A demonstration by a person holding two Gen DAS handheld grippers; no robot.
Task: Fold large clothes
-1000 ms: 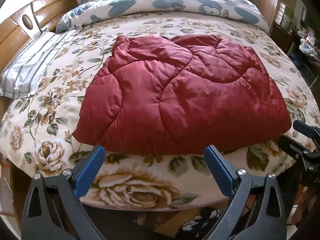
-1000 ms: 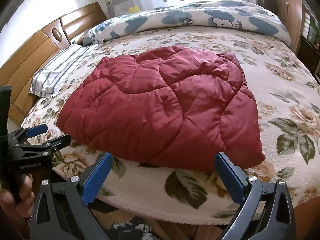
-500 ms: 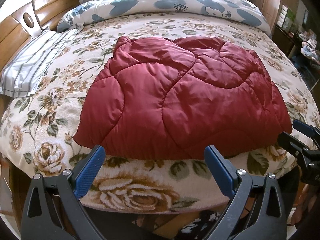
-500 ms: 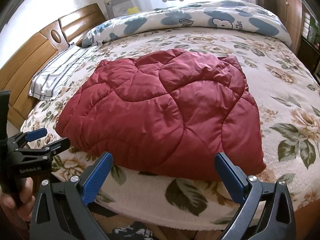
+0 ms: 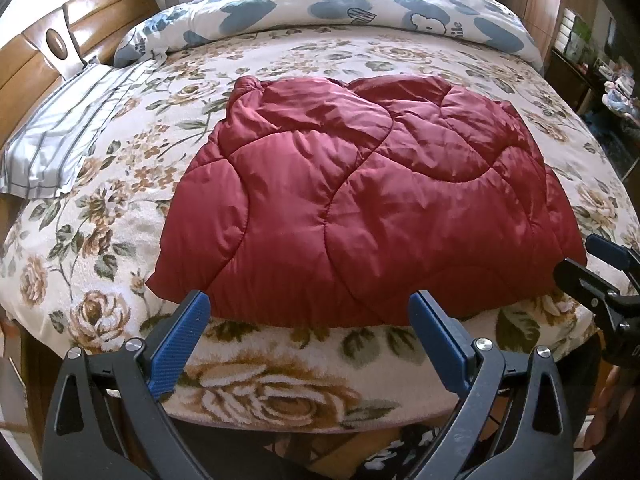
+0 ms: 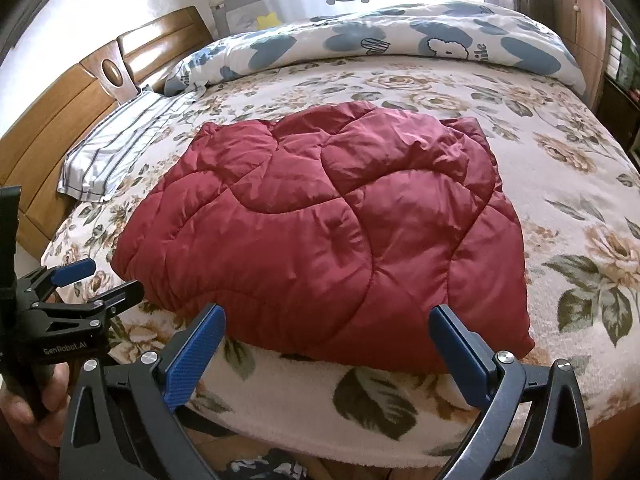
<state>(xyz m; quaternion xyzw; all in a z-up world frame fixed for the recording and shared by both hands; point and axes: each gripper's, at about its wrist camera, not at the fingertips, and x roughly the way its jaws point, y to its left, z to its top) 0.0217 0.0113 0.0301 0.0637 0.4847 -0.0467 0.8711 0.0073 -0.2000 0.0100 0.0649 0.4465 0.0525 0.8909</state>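
Two hand-held grippers hover at the near edge of a bed [image 5: 120,184], both with their blue-padded fingers spread wide apart and holding nothing. Between and beyond them lies a dark red quilted garment [image 5: 360,208], puffy like a padded coat, resting on the bed's floral blanket as a broad, rounded, roughly rectangular bundle; its near edge sits just beyond the fingertips of the left gripper [image 5: 308,324] and of the right gripper [image 6: 326,330]. No sleeves stick out on any side, and a thick doubled edge shows along its right side, so it appears to lie already folded at least once. Over the last second both cameras have crept a little closer and lower toward the garment, which now fills slightly more of each view, while the garment itself has not shifted or changed shape. A judgement from this: the small approach with open fingers fits either reaching in for another fold across the bundle, or a last hover over a bundle that is already finished; the pictures do not settle which. From the right view, a hand grips the left gripper's handle at the lower left. A striped pillow [image 6: 116,152] and a blue-patterned duvet [image 6: 400,40] lie well apart from the garment, toward the wooden headboard [image 6: 52,120].
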